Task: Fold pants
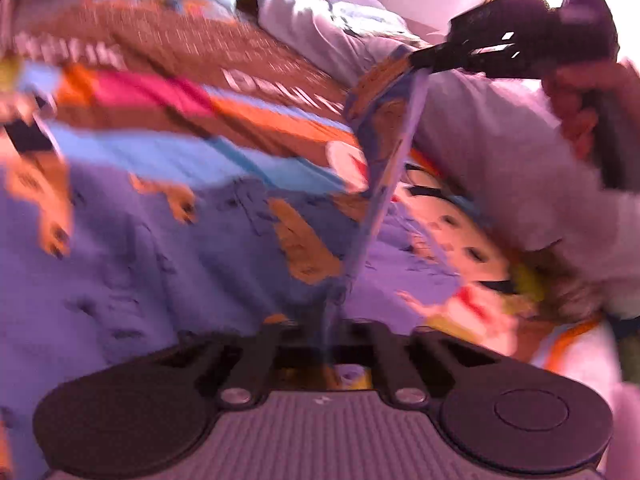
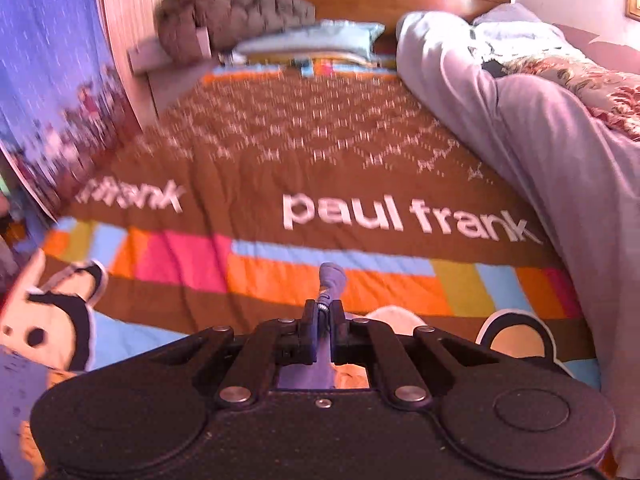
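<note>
Both your grippers are clamped on the pants (image 1: 224, 248): right gripper (image 2: 323, 314) pinches a fabric edge up off the bedspread (image 2: 320, 184), left gripper (image 1: 334, 344) bites the taut hem.

White lettering reading "paul frank" is showing on the brown band of the bedspread (image 2: 320, 152) in the right wrist view, at centre right. To its left, a second print of the same words is showing only its end, "frank", blurred. In the left wrist view the same white lettering is smearing across the brown band, too blurred to read.
</note>
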